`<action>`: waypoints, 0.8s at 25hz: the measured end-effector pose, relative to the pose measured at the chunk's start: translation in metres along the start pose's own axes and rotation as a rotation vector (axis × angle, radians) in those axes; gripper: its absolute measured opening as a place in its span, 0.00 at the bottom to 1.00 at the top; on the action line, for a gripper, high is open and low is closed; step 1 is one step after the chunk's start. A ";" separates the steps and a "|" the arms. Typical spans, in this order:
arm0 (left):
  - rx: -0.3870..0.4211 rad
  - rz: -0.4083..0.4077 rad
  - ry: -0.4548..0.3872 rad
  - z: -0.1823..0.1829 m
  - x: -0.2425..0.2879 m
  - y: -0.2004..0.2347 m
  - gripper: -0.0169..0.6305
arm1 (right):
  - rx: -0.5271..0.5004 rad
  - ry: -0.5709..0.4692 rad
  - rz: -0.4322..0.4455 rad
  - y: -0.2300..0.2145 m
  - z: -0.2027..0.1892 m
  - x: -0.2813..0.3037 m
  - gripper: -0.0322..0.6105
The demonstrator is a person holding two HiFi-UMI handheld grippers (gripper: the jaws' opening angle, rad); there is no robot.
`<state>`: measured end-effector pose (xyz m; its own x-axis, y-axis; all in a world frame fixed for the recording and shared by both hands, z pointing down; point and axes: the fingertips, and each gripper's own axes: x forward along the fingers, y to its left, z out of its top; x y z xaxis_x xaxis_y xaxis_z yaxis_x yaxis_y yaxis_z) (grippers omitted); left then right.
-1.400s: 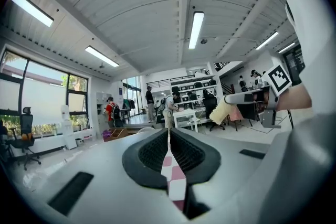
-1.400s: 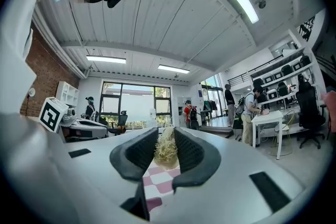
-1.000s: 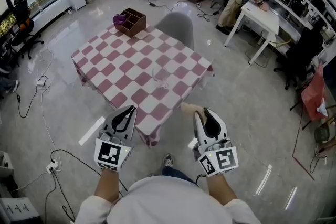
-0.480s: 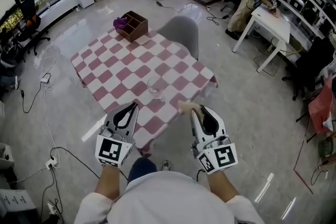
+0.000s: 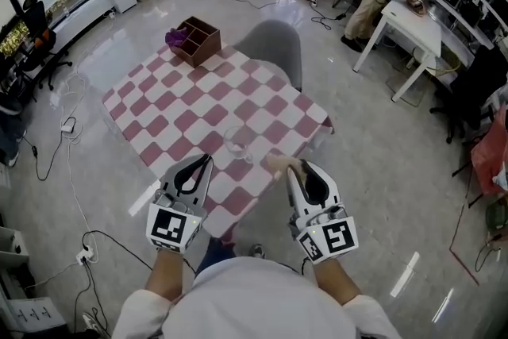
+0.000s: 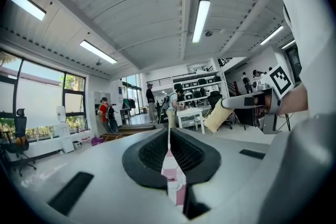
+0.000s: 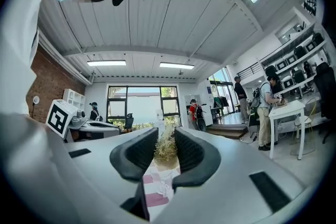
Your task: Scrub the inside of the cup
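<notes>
A clear glass cup [image 5: 238, 143] stands upright near the front of the pink-and-white checked table [image 5: 171, 103]. My right gripper [image 5: 298, 169] hovers at the table's near corner, shut on a scrubbing brush with a pale straw-coloured head [image 5: 279, 163] that points left toward the cup. In the right gripper view the bristles [image 7: 166, 149] sit between the jaws, with the cup [image 7: 164, 182] below them. My left gripper [image 5: 204, 160] hangs over the table's front edge, left of the cup, shut with nothing in it. In the left gripper view the gripper [image 6: 169, 134] shows only a thin slit, and the brush [image 6: 218, 118] shows to the right.
A brown wooden box [image 5: 197, 40] with something purple in it sits at the table's far corner. A grey chair [image 5: 272, 45] stands behind the table. A person leans over a white desk [image 5: 413, 18] at the back right. Cables [image 5: 67, 131] lie on the floor to the left.
The table and cup have drawn slightly nearer to both grippers as the person stepped forward. Both grippers keep their grip state and spacing.
</notes>
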<state>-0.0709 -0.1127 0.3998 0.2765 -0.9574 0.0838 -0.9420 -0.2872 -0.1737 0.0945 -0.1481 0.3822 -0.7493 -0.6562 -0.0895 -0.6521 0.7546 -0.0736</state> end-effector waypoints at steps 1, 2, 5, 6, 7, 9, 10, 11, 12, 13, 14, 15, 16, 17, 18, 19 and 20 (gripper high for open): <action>0.002 -0.010 0.001 -0.001 0.003 0.004 0.09 | 0.002 0.001 -0.008 0.000 -0.001 0.004 0.21; 0.003 -0.020 0.002 -0.001 0.007 0.007 0.09 | 0.004 0.002 -0.015 0.000 -0.001 0.008 0.21; 0.008 -0.056 -0.008 0.001 0.018 0.016 0.09 | 0.008 -0.004 -0.041 -0.001 -0.003 0.020 0.21; 0.012 -0.070 -0.012 0.002 0.021 0.019 0.09 | 0.008 -0.006 -0.050 -0.001 -0.003 0.024 0.21; 0.013 -0.084 -0.015 0.002 0.025 0.022 0.09 | 0.008 -0.008 -0.059 -0.002 -0.004 0.028 0.21; 0.011 -0.108 -0.020 0.001 0.032 0.027 0.09 | 0.008 -0.008 -0.075 -0.002 -0.005 0.035 0.21; 0.011 -0.118 -0.021 0.000 0.036 0.030 0.09 | 0.007 -0.008 -0.082 -0.002 -0.006 0.038 0.21; 0.013 -0.129 -0.023 0.000 0.039 0.032 0.09 | 0.005 -0.006 -0.089 -0.002 -0.006 0.041 0.21; 0.015 -0.139 -0.025 -0.001 0.042 0.034 0.09 | 0.004 -0.005 -0.096 -0.002 -0.007 0.044 0.21; 0.017 -0.149 -0.025 -0.002 0.044 0.036 0.09 | 0.003 -0.004 -0.103 -0.002 -0.008 0.047 0.21; 0.019 -0.159 -0.024 -0.004 0.047 0.038 0.09 | 0.002 -0.003 -0.111 -0.002 -0.009 0.049 0.22; 0.023 -0.169 -0.021 -0.007 0.050 0.040 0.09 | 0.001 -0.003 -0.119 -0.002 -0.009 0.051 0.21; 0.027 -0.178 -0.019 -0.009 0.052 0.042 0.09 | 0.000 -0.002 -0.127 -0.003 -0.009 0.054 0.21; 0.031 -0.188 -0.017 -0.011 0.056 0.044 0.09 | -0.002 0.000 -0.134 -0.003 -0.010 0.055 0.21; 0.033 -0.197 -0.017 -0.013 0.059 0.045 0.09 | -0.003 0.001 -0.140 -0.004 -0.010 0.057 0.21; 0.035 -0.206 -0.018 -0.014 0.061 0.046 0.09 | -0.005 0.004 -0.146 -0.004 -0.010 0.059 0.21; 0.037 -0.215 -0.021 -0.015 0.064 0.047 0.09 | -0.006 0.006 -0.151 -0.005 -0.011 0.060 0.21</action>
<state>-0.1003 -0.1869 0.4114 0.4746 -0.8742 0.1026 -0.8534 -0.4856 -0.1895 0.0516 -0.1908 0.3882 -0.6431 -0.7624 -0.0715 -0.7582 0.6471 -0.0800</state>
